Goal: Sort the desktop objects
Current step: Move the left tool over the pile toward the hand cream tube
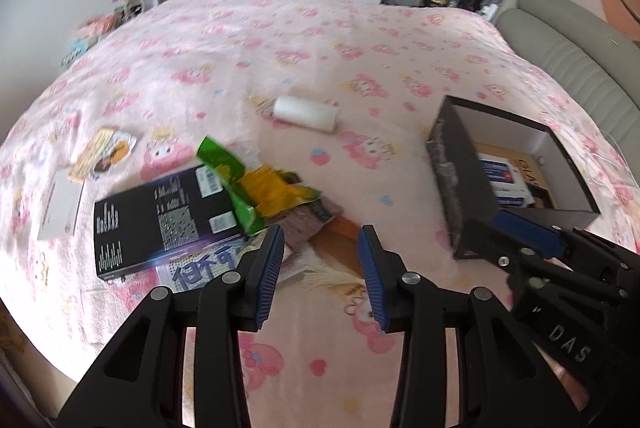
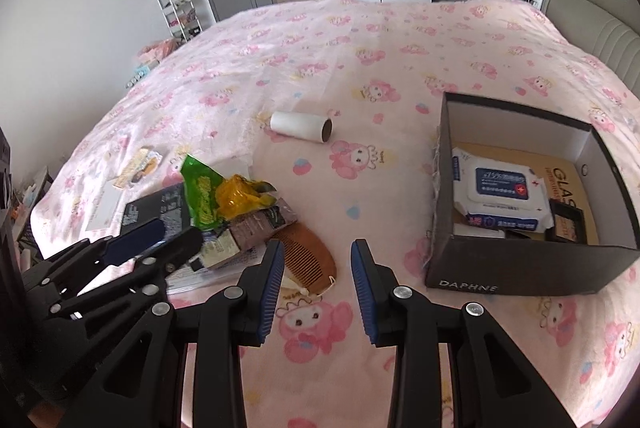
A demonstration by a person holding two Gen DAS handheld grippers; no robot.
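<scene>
A pile of objects lies on the pink bedspread: a black flat box [image 1: 160,220], a green packet [image 1: 228,184], a yellow wrapper [image 2: 240,194], a brown sachet [image 2: 260,224] and a wooden comb [image 2: 310,262]. A white roll [image 2: 300,126] lies farther back. A black shoebox [image 2: 520,260] on the right holds a wipes pack [image 2: 500,196]. My left gripper [image 1: 322,260] is open and empty just before the pile. My right gripper [image 2: 318,266] is open and empty over the comb's right end, left of the shoebox.
A card with a picture [image 1: 106,152] and a white flat box [image 1: 60,208] lie left of the pile. A grey headboard [image 1: 580,60] borders the bed on the right. A shelf rack [image 2: 180,8] and cabinets stand beyond the bed.
</scene>
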